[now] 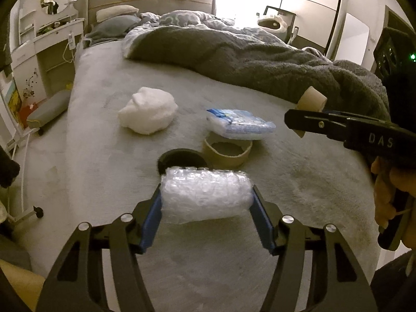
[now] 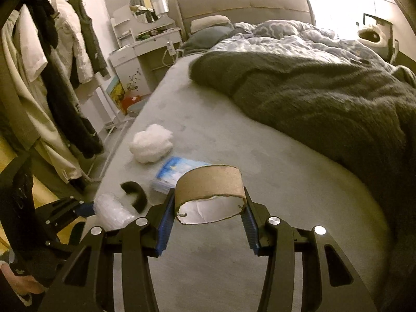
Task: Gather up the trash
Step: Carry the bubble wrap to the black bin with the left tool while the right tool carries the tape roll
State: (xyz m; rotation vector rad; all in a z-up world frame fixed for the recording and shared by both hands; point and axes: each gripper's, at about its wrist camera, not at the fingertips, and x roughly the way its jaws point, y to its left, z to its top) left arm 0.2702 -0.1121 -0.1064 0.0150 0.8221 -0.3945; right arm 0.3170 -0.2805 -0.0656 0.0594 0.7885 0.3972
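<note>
My left gripper (image 1: 206, 195) is shut on a roll of bubble wrap (image 1: 205, 195) and holds it above the grey bed. It also shows in the right wrist view (image 2: 111, 212). My right gripper (image 2: 209, 202) is shut on a cardboard tape core (image 2: 209, 182), also seen at the right in the left wrist view (image 1: 310, 100). On the bed lie a white wad (image 1: 148, 110), a blue-and-clear plastic pack (image 1: 239, 123), a second cardboard ring (image 1: 227, 152) and a black ring (image 1: 182, 160). The wad (image 2: 150, 144), the pack (image 2: 174, 173) and the black ring (image 2: 135, 195) show in the right wrist view.
A rumpled dark grey blanket (image 1: 260, 59) covers the bed's far right half. A white dressing table (image 1: 46, 41) with a mirror stands left of the bed. A clothes rack with jackets (image 2: 52, 65) stands at the left. A grey stool (image 1: 46, 111) sits on the floor.
</note>
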